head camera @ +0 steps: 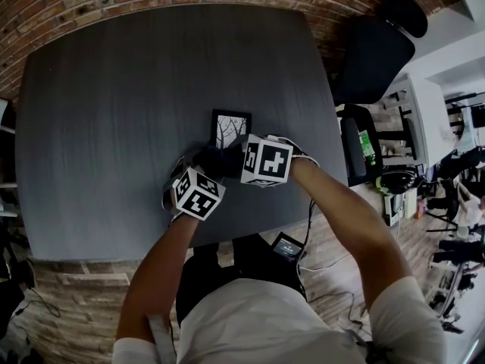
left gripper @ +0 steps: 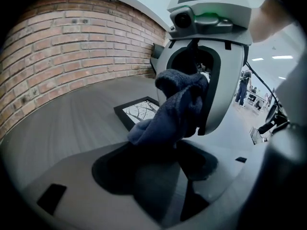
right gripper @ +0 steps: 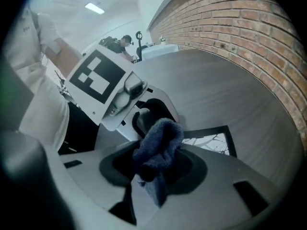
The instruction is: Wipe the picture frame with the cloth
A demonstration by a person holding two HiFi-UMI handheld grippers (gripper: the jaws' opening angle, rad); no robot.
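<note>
One fuzzy dark-blue cloth [right gripper: 160,138] — bunched, pinched by the right gripper [right gripper: 156,176]; left gripper [left gripper: 158,171] gapes wide, empty.

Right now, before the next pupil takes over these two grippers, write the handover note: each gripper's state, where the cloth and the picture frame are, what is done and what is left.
Left gripper: jaws wide apart and gripping nothing. The loose end of the cloth hangs just over them.
Right gripper: shut on the dark cloth, held off the table.
Picture frame: flat on the grey table, just beyond both grippers. The cloth is not on it.
Done: the cloth is in the right gripper.
Left: lower the cloth onto the frame and wipe. Whether any wiping has been done cannot be told.
</note>
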